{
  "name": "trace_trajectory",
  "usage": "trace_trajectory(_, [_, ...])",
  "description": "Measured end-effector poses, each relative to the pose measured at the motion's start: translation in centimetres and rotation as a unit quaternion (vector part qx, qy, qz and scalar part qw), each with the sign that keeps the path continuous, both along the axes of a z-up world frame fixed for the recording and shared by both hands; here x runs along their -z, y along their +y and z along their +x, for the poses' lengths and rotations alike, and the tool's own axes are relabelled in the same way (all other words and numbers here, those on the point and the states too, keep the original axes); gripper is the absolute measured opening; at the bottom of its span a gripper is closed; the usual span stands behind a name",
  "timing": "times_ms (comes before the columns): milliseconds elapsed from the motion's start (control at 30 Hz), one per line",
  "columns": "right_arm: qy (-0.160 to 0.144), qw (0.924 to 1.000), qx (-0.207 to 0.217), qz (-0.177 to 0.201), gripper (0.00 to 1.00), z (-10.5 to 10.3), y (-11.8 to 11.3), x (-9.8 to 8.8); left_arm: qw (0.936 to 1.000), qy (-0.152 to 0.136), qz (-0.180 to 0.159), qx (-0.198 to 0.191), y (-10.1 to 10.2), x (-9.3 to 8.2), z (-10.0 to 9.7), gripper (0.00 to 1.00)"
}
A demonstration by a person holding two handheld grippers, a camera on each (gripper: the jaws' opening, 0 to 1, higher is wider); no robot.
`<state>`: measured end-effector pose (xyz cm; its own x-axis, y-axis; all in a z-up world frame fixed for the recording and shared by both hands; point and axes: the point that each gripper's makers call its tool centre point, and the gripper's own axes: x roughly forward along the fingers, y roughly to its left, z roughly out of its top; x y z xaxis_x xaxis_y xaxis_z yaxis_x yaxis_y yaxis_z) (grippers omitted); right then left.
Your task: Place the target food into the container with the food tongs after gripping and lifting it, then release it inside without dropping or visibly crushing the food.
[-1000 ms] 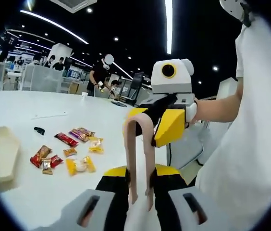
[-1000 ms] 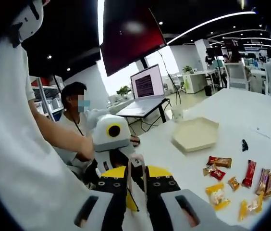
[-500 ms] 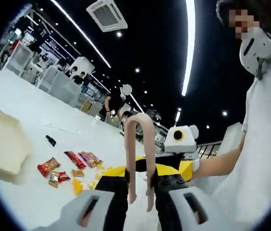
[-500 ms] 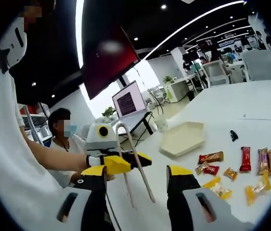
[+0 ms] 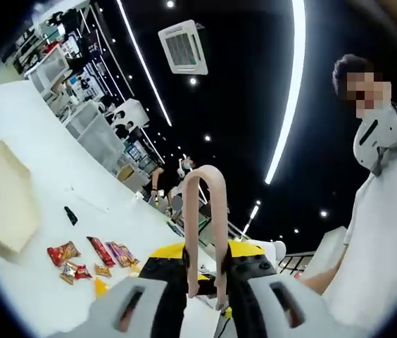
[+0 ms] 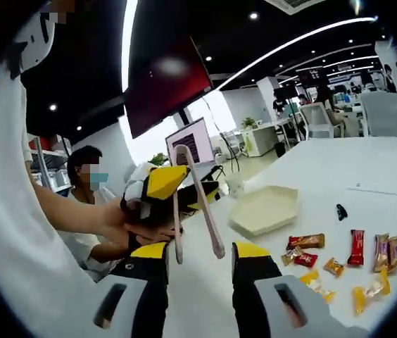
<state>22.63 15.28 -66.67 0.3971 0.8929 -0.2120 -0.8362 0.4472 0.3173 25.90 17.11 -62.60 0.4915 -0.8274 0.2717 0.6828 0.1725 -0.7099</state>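
Spreading across the right half of the right gripper view, the white table (image 6: 311, 176) carries everything the task needs. The beige hexagonal container (image 6: 263, 209) lies at frame centre, and the wrapped snacks (image 6: 339, 260) are scattered to its lower right, well apart from it; which one is the target food I cannot tell. In the left gripper view the same container (image 5: 1, 197) sits at the left edge with the snacks (image 5: 89, 257) at lower left. The left gripper (image 5: 205, 296) is clenched on the food tongs (image 5: 205, 232), whose long axis runs straight up the frame, closed bend uppermost and tips down between the jaws. In the right gripper view the tongs (image 6: 197, 201) stand left of centre, tips hanging just above the right gripper (image 6: 198, 257), whose jaws are spread and grasp nothing. The snacks lie to the lower right of those tips, so the tongs must probably swing over and point downward.
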Motion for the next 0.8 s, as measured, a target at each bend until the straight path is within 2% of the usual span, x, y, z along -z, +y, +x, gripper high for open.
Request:
trace_trajectory(33, [-0.001,1.0,-0.007,0.002,0.26,-0.1,0.1,-0.1,0.9999,0.006,-0.008,-0.005,0.1,-0.2,0.1,0.18])
trace_trajectory(67, [0.0,0.9999,-0.004,0.01,0.26,0.0,0.2,-0.4,0.9992,0.021,-0.031,-0.01,0.3,-0.5,0.3,0.18])
trace_trajectory(200, [-0.027,0.9994,0.001,0.022,0.25,0.2,0.3,-1.4,0.9988,0.023,-0.04,-0.017,0.7,-0.7,0.4,0.18])
trace_trajectory(333, [-0.032,0.9992,0.001,0.026,0.19,0.2,0.4,-1.6,0.9969,0.042,-0.063,-0.021,1.3,-0.4,0.6,0.17])
trace_trajectory(367, [-0.029,0.9991,-0.002,0.03,0.17,0.1,0.5,-1.8,0.9961,0.048,-0.071,-0.019,1.3,-0.5,0.5,0.17])
trace_trajectory(467, [-0.017,0.9993,-0.026,0.021,0.08,-0.6,0.6,-1.8,0.9969,0.039,-0.068,-0.014,1.3,-0.6,0.1,0.15])
trace_trajectory(533, [-0.01,0.9992,-0.028,0.027,0.04,-0.7,0.5,-2.1,0.9972,0.033,-0.067,-0.011,1.2,-0.7,-0.2,0.15])
trace_trajectory(567, [0.011,0.9983,-0.032,0.048,0.04,-1.0,0.5,-2.6,0.9971,0.031,-0.069,-0.007,1.3,-0.8,-0.2,0.15])
trace_trajectory(700, [0.041,0.9965,-0.049,0.053,0.04,-1.4,0.2,-3.1,0.9979,0.021,-0.061,0.005,1.3,-0.9,-0.6,0.19])
trace_trajectory(733, [0.066,0.9937,-0.056,0.071,0.04,-1.8,0.1,-3.5,0.9981,0.018,-0.059,0.007,1.3,-0.9,-0.7,0.2])
trace_trajectory(800, [0.081,0.9917,-0.057,0.083,0.04,-1.7,-0.2,-3.9,0.9985,0.013,-0.052,0.013,1.3,-0.9,-1.0,0.24])
